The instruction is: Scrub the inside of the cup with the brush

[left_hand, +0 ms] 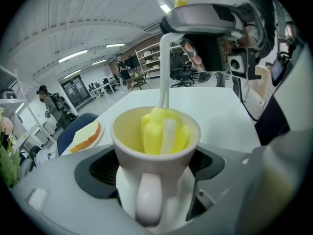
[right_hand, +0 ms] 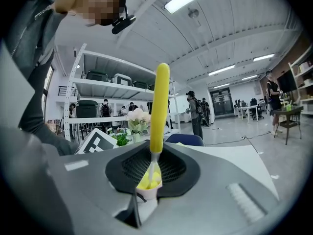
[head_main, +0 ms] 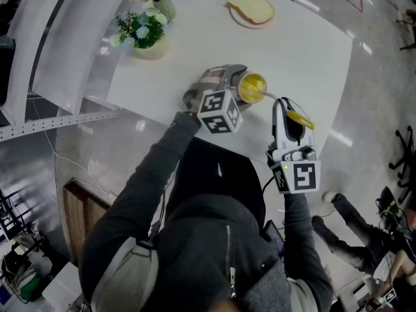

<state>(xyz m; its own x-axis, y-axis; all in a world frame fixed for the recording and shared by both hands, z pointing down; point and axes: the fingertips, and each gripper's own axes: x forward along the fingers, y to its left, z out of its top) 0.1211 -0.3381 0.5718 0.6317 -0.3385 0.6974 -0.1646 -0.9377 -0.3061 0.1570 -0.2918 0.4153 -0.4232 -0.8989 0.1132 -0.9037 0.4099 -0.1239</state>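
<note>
Nearest the person, the right tool [right_hand: 152, 174] is clamped on the yellow-handled, white-stemmed brush with a yellow sponge head [right_hand: 157, 121]. The brush's long axis slants forward and leftward from those jaws. Just beyond, the sponge end sits inside the mouth of the white ceramic cup [left_hand: 155, 155]. The left tool [left_hand: 156, 180] grips the cup with widely spread jaws, its handle toward that camera, above the white worktop's [head_main: 305, 51] near edge. Scrubbing strokes, I judge, should follow the stem's line.

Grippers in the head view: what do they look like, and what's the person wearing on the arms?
The left gripper and right gripper are grey plastic shells, each carrying a white marker cube with black square markers. Black mesh-textured pads line the jaws. The sleeves are dark grey.
</note>
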